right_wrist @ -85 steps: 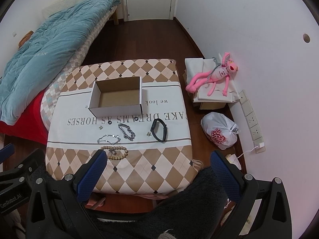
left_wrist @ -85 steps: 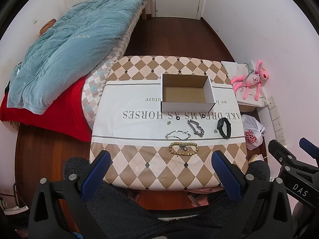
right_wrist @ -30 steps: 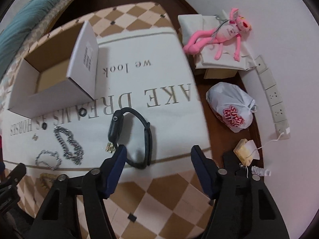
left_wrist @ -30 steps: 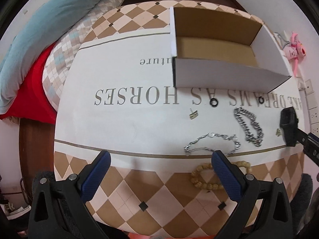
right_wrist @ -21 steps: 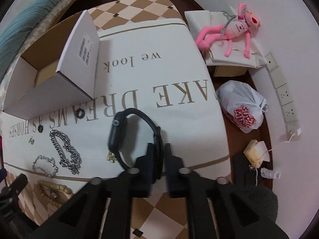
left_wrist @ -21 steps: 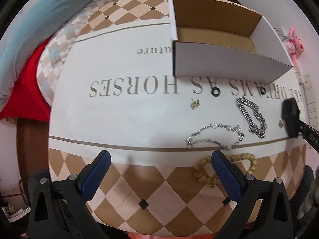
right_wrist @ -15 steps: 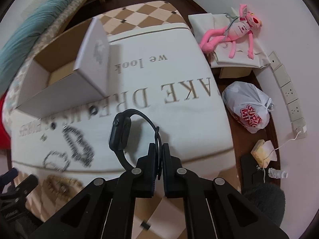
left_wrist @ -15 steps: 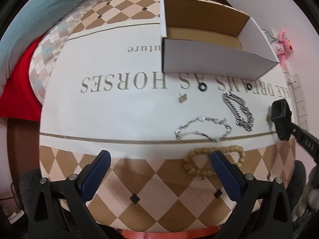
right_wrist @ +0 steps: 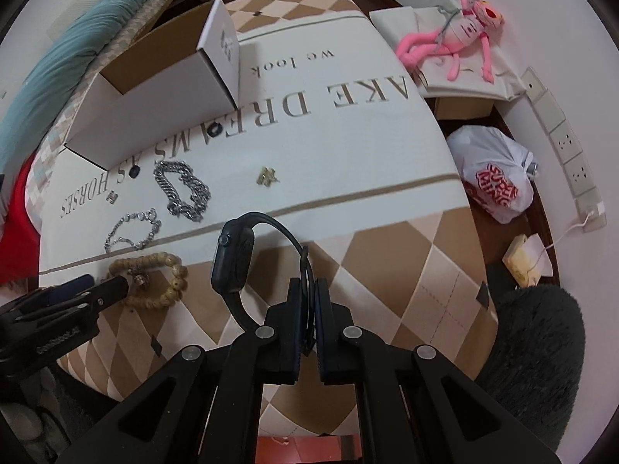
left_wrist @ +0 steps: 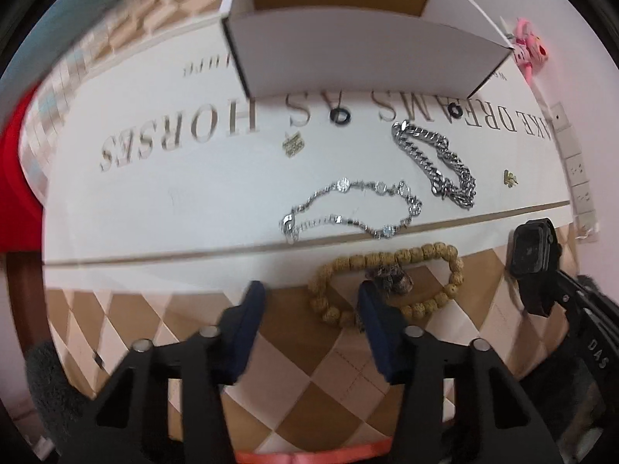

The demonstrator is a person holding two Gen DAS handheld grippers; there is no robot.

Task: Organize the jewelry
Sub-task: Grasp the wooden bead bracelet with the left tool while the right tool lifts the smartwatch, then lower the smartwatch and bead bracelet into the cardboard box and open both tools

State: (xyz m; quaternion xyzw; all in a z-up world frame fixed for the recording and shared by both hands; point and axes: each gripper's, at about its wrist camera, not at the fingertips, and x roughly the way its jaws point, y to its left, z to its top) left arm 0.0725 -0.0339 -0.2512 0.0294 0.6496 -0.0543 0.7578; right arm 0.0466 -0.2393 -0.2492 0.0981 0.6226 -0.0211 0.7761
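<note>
Right claw [right_wrist: 308,301] pinched tight on the strap of the black watch [right_wrist: 234,261], lifted off the worktop [right_wrist: 387,147]. Left claw [left_wrist: 311,305] part open, empty, straddling the near-left of the bead bracelet [left_wrist: 387,282]. Box [left_wrist: 348,50] at the far side looks empty; chains [left_wrist: 433,162], rings and charms not yet moved.

Covered by a printed cloth [right_wrist: 387,147] with tan diamonds and large upside-down lettering. Beside the surface, on the dark wood floor [right_wrist: 506,239]: a white plastic bag [right_wrist: 493,178] with red print, near a row of wall sockets [right_wrist: 561,131]. Farther back, a pink plush toy [right_wrist: 460,34] sprawled on a folded cream cloth [right_wrist: 464,77]. To the other side, a bed with a teal quilt [right_wrist: 73,50] over a checked cover and red sheet [left_wrist: 15,162]. By the sockets, a small tan item [right_wrist: 520,259] with a white cord.
</note>
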